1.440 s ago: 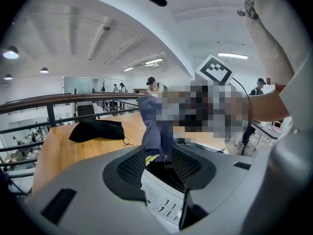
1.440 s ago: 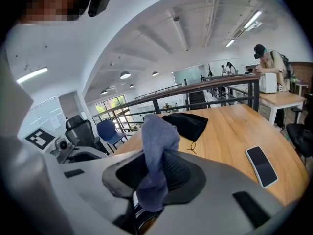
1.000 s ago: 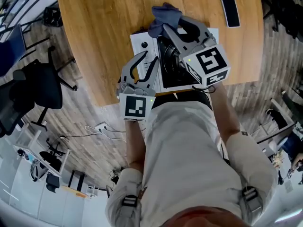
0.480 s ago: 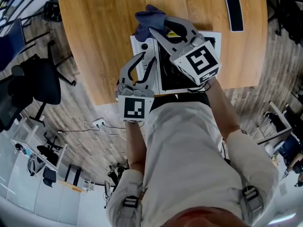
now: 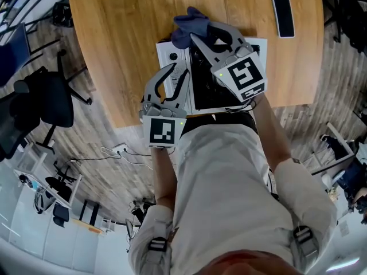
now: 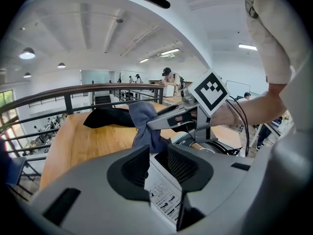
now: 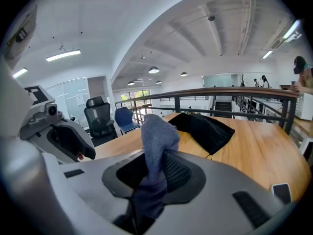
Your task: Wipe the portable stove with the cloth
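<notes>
The white portable stove (image 5: 167,54) with its black burner sits at the near edge of the wooden table (image 5: 120,44). My right gripper (image 5: 195,36) is shut on a blue-grey cloth (image 5: 188,23), which bunches out past the fingertips over the stove's far left corner. The cloth (image 7: 157,133) rises between the right gripper's (image 7: 155,168) pads. My left gripper (image 5: 181,69) is over the stove's white left part, jaws apart. The labelled stove panel (image 6: 164,195) shows through the left gripper's (image 6: 157,158) gap, with nothing pinched. Whether it touches the stove I cannot tell.
A black phone (image 5: 283,16) lies at the table's far right. A black pouch (image 7: 205,129) lies further back on the table. An office chair (image 5: 51,105) stands on the floor to the left. The person's body is close against the table's near edge.
The right gripper swung the cloth left, then a little back right, and sank toward the stove. The left gripper has kept its place.
</notes>
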`<state>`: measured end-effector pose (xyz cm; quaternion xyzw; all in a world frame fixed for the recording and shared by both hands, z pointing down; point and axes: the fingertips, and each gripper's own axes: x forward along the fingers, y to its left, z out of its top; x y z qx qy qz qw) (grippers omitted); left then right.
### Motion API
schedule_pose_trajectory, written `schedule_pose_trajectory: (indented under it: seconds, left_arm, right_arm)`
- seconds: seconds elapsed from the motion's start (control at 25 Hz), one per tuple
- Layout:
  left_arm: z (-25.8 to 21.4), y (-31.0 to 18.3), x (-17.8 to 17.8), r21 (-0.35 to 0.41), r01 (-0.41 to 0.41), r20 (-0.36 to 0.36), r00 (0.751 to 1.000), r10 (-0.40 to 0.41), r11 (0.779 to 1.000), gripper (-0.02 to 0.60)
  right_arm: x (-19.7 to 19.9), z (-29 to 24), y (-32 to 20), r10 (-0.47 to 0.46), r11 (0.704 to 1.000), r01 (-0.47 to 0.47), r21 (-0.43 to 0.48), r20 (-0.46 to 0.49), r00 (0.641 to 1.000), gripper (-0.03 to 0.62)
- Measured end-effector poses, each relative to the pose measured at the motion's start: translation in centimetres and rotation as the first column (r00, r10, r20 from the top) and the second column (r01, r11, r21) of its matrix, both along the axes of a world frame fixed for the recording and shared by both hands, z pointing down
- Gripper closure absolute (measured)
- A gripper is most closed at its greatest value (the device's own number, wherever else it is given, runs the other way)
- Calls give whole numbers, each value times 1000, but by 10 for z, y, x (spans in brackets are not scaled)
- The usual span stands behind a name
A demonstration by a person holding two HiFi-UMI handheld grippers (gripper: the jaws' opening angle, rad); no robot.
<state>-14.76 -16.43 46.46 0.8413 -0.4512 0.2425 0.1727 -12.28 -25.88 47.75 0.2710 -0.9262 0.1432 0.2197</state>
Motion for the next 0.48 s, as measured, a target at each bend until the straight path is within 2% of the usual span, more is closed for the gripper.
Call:
schedule_pose_trajectory:
  seconds: [0.48]
  left_arm:
    - [-1, -3, 25, 0, -76, 11, 997, 76, 997, 453]
  right_arm:
    - [45, 7, -5, 78, 996, -75, 45, -65, 995, 488]
